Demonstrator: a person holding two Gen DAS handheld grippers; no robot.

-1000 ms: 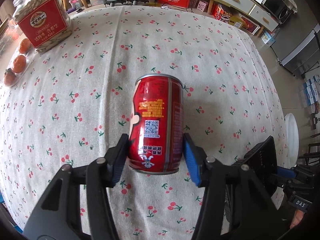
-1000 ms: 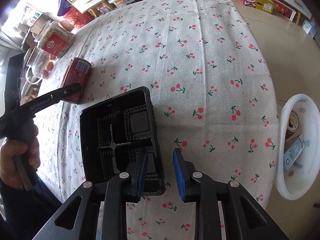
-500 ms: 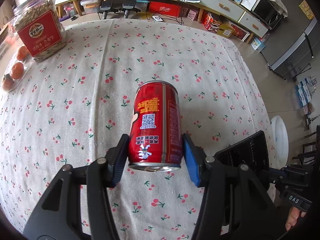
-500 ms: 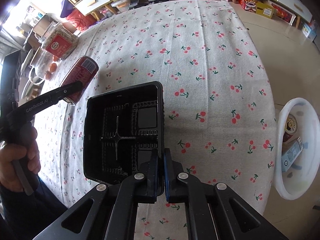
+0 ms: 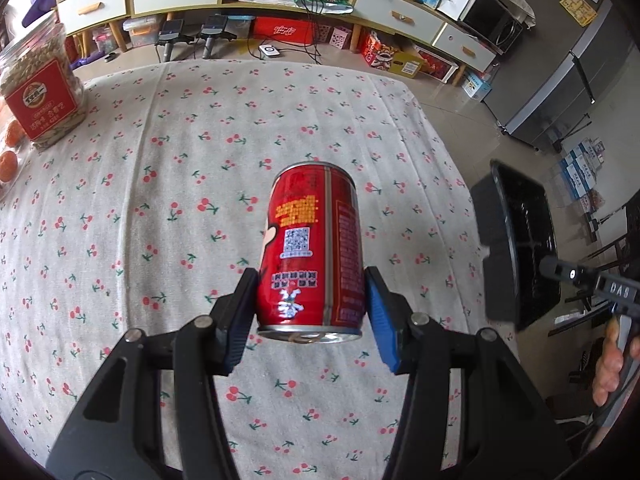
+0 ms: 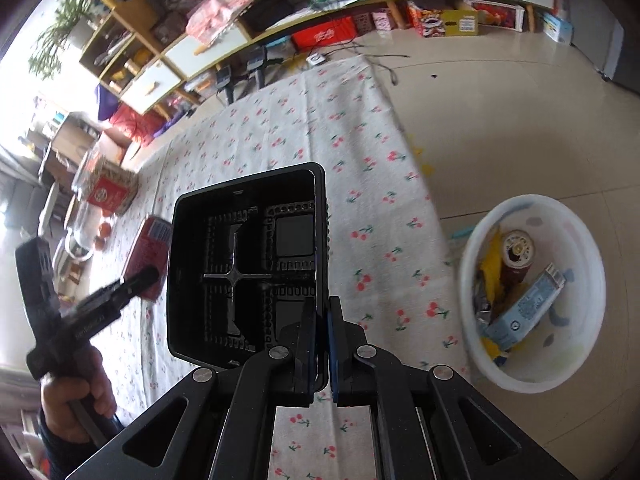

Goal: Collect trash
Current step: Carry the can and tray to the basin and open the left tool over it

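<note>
My left gripper (image 5: 311,312) is shut on a red drink can (image 5: 314,252) and holds it above the cherry-print tablecloth (image 5: 180,200); the can also shows in the right wrist view (image 6: 146,258). My right gripper (image 6: 322,344) is shut on the rim of a black plastic food tray (image 6: 248,264), lifted off the table and tilted; the tray also shows in the left wrist view (image 5: 520,240). A white bin (image 6: 576,240) on the floor to the right holds a can, a carton and yellow wrappers.
A jar of seeds with a red label (image 5: 38,92) and oranges (image 5: 8,160) stand at the table's far left. The table's right edge (image 6: 420,184) drops to the tiled floor. Shelves, drawers and boxes line the far wall.
The left gripper has lifted the can off the table. The right gripper has shut on the tray's rim and raised it, swinging toward the bin.
</note>
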